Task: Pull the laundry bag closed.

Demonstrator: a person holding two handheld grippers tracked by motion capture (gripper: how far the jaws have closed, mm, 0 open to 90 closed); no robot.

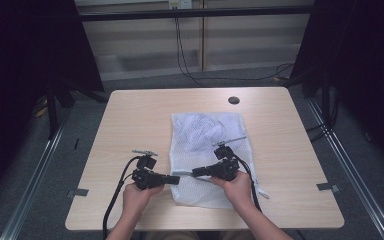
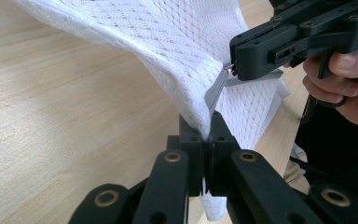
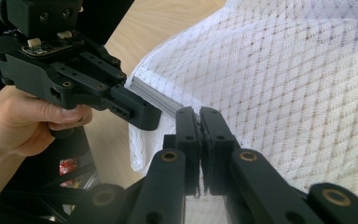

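Black jaws of the left gripper (image 2: 208, 140) stand closed on a fold of the white mesh laundry bag (image 2: 177, 42), clamping the cloth right beside its grey zipper tape (image 2: 216, 91). From the other side, the right gripper (image 3: 200, 122) is pinched shut on the same grey band, apparently at the small metal pull (image 2: 229, 69), though that part is too small to be sure of. Seen from the high view, the bag (image 1: 207, 150) lies flat near the middle of the wooden table (image 1: 130, 115), its left edge lifted a little between the two tools, with something pale bundled inside at the far end. The step in hand looks like working the zipper along that edge. To do it well, the left gripper should hold the cloth taut and steady near the slider while the right draws straight along the tape, not upward, so that no mesh bunches or catches in the teeth. No brand, label or writing can be read anywhere.
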